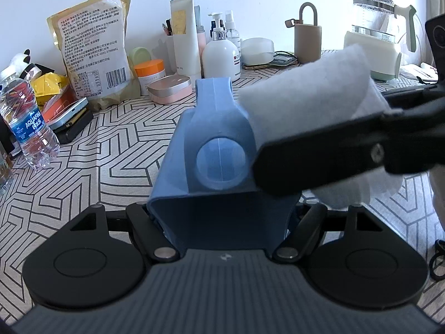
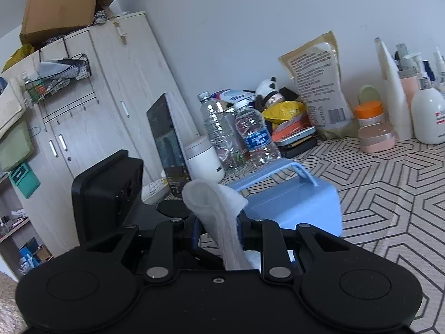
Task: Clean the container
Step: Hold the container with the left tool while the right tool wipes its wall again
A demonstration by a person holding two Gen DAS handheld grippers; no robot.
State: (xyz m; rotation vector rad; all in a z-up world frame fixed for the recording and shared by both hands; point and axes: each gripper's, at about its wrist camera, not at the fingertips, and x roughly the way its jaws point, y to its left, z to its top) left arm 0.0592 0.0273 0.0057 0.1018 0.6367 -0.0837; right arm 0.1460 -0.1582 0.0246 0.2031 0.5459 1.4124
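A light blue plastic container [image 1: 211,144] with a handle lies on its side above the patterned tablecloth [image 1: 111,150], its open end toward my left gripper [image 1: 222,222]. The left gripper is shut on the container's near wall, which hides its fingertips. My right gripper [image 2: 218,231] is shut on a folded white cloth [image 2: 222,208]. In the left wrist view, the cloth [image 1: 306,94] and one black right finger [image 1: 319,150] press against the container's right side. In the right wrist view, the container [image 2: 300,203] sits just beyond the cloth, with its handle on top.
Along the wall stand water bottles [image 1: 27,128], a large food pouch [image 1: 94,47], an orange-lidded jar [image 1: 150,72], a pink tin [image 1: 169,87], pump bottles [image 1: 221,53] and a glass kettle [image 1: 378,33]. A white cup [image 2: 203,161] and a wardrobe [image 2: 91,105] lie left.
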